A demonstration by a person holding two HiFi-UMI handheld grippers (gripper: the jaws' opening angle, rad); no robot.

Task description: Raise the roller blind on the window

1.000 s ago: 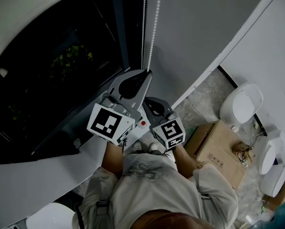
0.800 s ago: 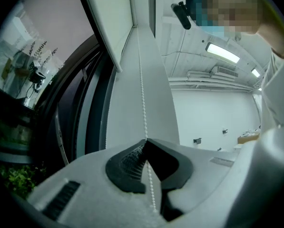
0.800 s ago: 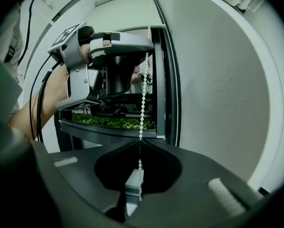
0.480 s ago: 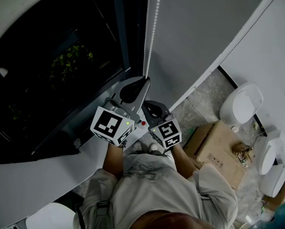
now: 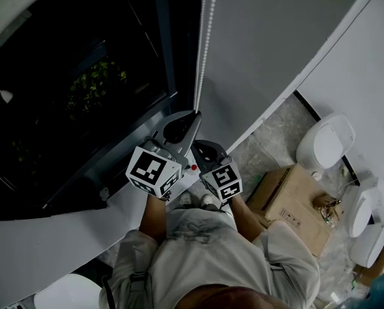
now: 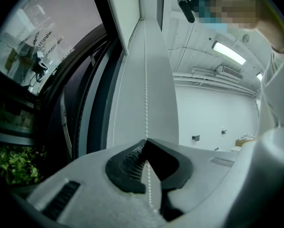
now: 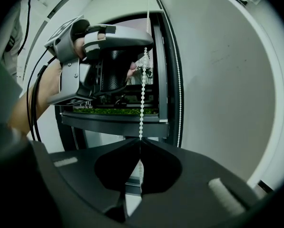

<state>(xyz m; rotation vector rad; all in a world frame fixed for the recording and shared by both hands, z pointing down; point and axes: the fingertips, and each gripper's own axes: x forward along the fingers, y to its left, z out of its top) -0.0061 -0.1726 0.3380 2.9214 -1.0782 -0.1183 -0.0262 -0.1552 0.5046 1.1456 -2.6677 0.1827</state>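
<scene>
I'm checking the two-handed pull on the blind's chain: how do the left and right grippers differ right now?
The left gripper has a light grey body; the right gripper is dark. The left gripper clamps the bead chain higher up, and the right gripper clamps it just below, on the same strand. Both have their jaws shut on the bead chain.

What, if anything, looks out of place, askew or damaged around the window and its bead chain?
Nothing stands out. The bead chain hangs straight and unbroken beside the window frame. The left gripper and the right gripper are each clamped on it, left above right.
</scene>
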